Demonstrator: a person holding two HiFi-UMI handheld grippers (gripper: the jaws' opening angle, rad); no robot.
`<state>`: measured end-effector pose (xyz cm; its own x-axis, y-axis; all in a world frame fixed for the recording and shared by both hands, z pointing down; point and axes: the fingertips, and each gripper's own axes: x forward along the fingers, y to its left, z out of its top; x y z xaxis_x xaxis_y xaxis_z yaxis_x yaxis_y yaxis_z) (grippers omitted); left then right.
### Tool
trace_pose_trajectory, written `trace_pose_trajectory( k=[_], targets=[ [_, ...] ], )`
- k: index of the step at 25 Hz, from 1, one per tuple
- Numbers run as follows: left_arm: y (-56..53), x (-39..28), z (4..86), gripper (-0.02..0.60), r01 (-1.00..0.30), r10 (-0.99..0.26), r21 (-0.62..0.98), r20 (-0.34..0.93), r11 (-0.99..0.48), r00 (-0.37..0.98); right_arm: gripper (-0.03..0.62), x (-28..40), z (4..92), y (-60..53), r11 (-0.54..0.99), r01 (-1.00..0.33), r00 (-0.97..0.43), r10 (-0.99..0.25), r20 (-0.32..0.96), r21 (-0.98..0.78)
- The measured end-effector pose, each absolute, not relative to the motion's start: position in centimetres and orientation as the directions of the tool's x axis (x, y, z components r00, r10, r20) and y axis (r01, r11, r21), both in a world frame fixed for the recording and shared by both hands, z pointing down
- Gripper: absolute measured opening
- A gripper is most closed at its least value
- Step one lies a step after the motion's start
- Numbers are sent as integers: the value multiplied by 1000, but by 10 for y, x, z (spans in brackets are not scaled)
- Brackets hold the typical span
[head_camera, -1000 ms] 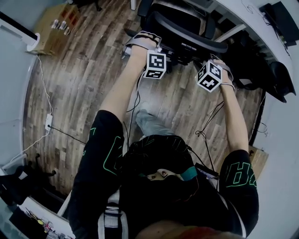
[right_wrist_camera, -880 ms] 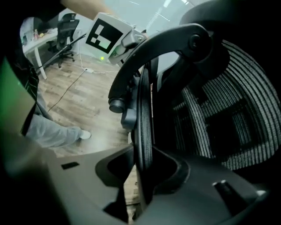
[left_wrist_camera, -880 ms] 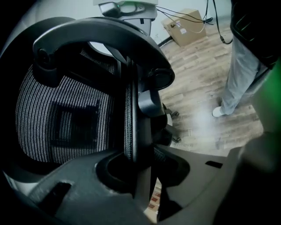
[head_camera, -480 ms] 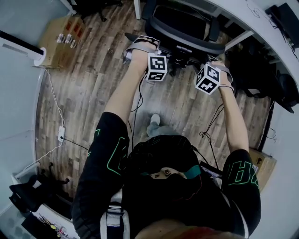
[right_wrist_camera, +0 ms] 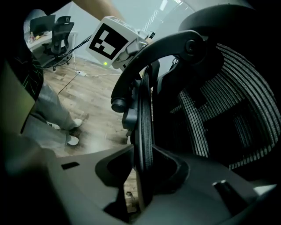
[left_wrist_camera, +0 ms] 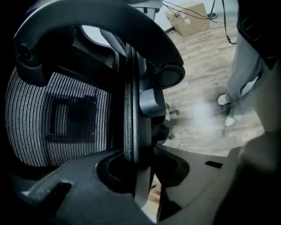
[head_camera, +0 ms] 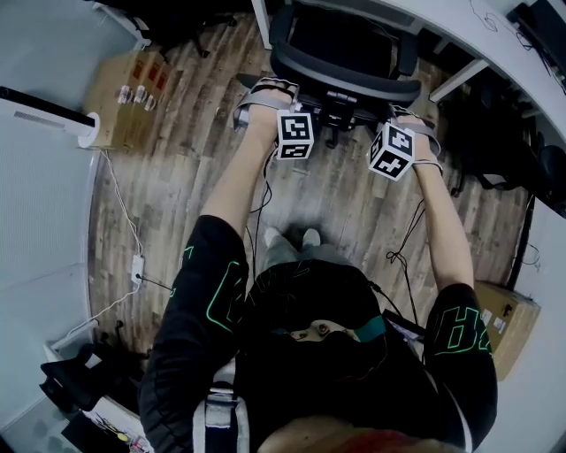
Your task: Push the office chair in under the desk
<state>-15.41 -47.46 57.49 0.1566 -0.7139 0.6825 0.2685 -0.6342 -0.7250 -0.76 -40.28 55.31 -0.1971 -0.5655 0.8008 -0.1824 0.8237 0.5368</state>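
The black office chair (head_camera: 340, 53) stands at the top of the head view, its seat partly beneath the white desk (head_camera: 442, 22). My left gripper (head_camera: 263, 92) holds the left end of the curved backrest rim (head_camera: 345, 80), and my right gripper (head_camera: 414, 122) holds the right end. In the left gripper view the jaws (left_wrist_camera: 136, 171) are shut on the thin edge of the mesh backrest (left_wrist_camera: 44, 118). In the right gripper view the jaws (right_wrist_camera: 142, 171) clamp the same frame edge (right_wrist_camera: 144, 114) from the other side, with the left gripper's marker cube (right_wrist_camera: 112, 41) beyond it.
A cardboard box (head_camera: 133, 93) with small bottles sits on the wood floor at left, by a white unit (head_camera: 44, 111). A power strip (head_camera: 137, 265) and its cables lie lower left. Another box (head_camera: 508, 318) is at right. A desk leg (head_camera: 455, 80) and dark clutter (head_camera: 495, 142) are right of the chair.
Both grippers and the chair have moved forward toward the desk, and the person has stepped after them. Both grips stay on the backrest.
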Motion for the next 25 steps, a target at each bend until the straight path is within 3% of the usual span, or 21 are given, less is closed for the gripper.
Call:
trace_pose_trajectory(
  k=[13, 25],
  targets=[
    [-542, -142, 575, 98, 314, -689, -745, 665, -588, 287, 112, -2, 555, -466, 799, -228, -93, -587, 805, 556],
    [-611, -134, 584, 91, 360, -592, -694, 720, -624, 361, 114, -1, 557, -533, 818, -310, -59, -526, 849, 485]
  ],
)
